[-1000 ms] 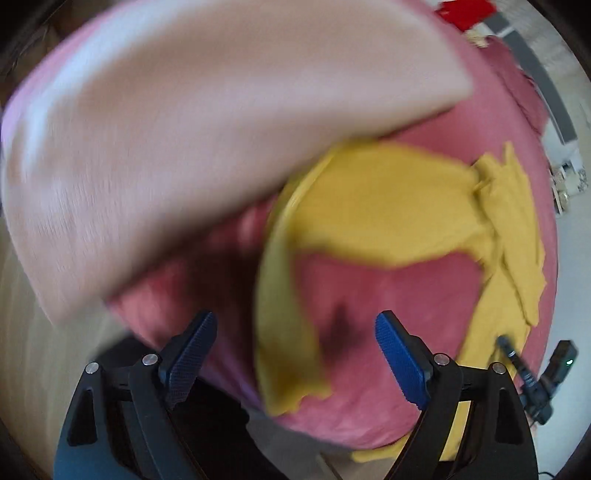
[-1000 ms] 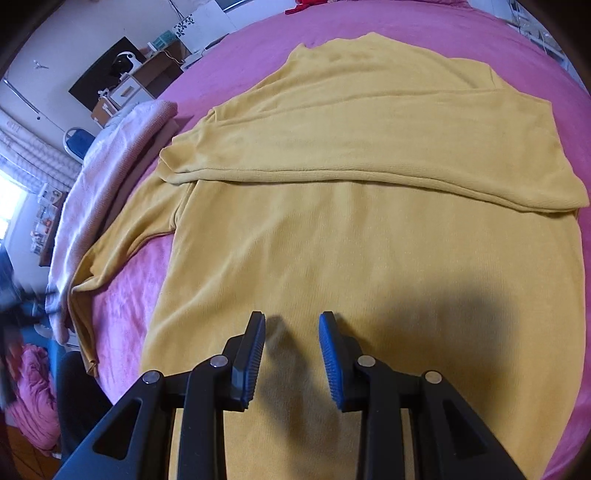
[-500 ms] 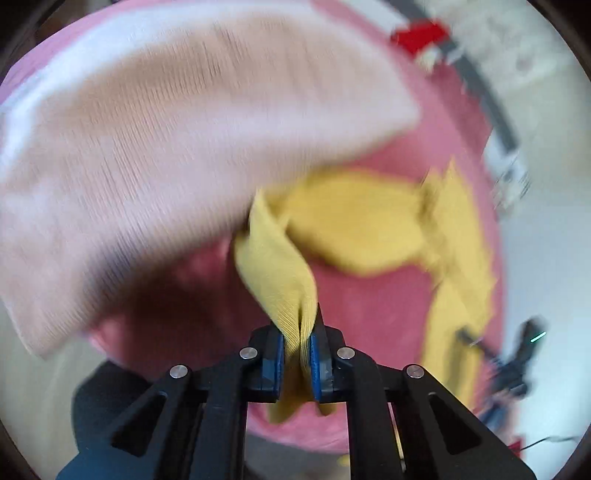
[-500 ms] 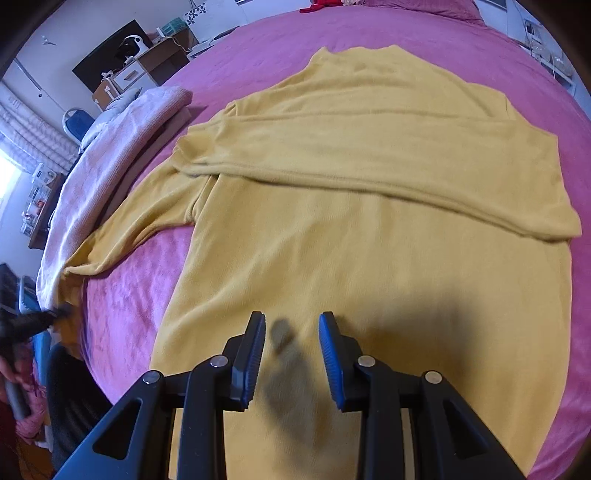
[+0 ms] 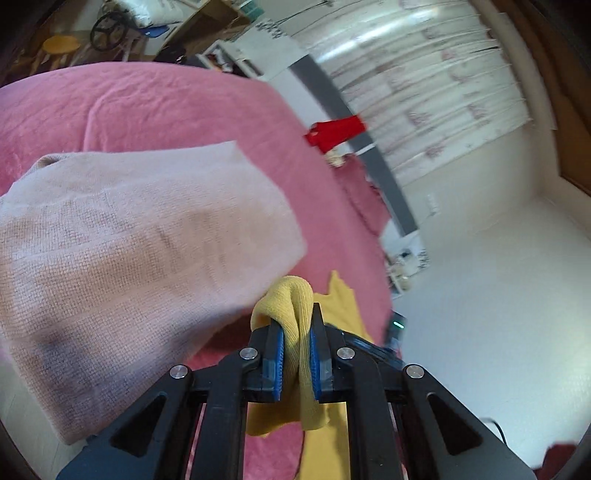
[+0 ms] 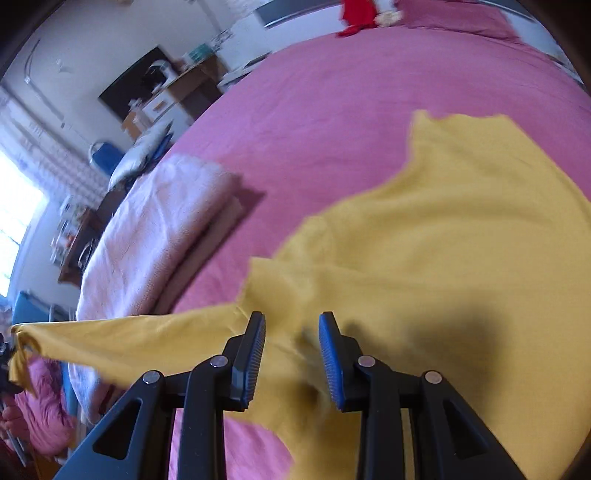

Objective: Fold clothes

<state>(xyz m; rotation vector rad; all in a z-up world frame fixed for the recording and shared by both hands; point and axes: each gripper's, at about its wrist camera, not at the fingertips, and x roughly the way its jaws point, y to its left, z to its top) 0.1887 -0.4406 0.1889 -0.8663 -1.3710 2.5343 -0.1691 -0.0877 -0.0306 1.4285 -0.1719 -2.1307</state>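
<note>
A yellow sweater (image 6: pixel 443 240) lies spread on the pink bed cover (image 6: pixel 332 92). Its sleeve (image 6: pixel 129 336) is pulled taut toward the left edge of the right wrist view. My left gripper (image 5: pixel 295 321) is shut on the end of that yellow sleeve (image 5: pixel 291 295), which bulges above the blue pads and hangs below them. My right gripper (image 6: pixel 291 321) hovers over the sweater where the sleeve meets the body. Its jaws stand apart with nothing pinched between them, and its shadow falls on the cloth to the right.
A folded pale pink knit (image 5: pixel 129 258) lies on the bed beside the sleeve, also seen as a pale pink stack (image 6: pixel 155 236). A red item (image 6: pixel 356 14) sits at the far end of the bed. Furniture and a window stand beyond the bed's left side.
My left gripper went from open to shut on the sleeve end and lifted it up off the bed. My right gripper slid left over the sweater, toward the sleeve's root.
</note>
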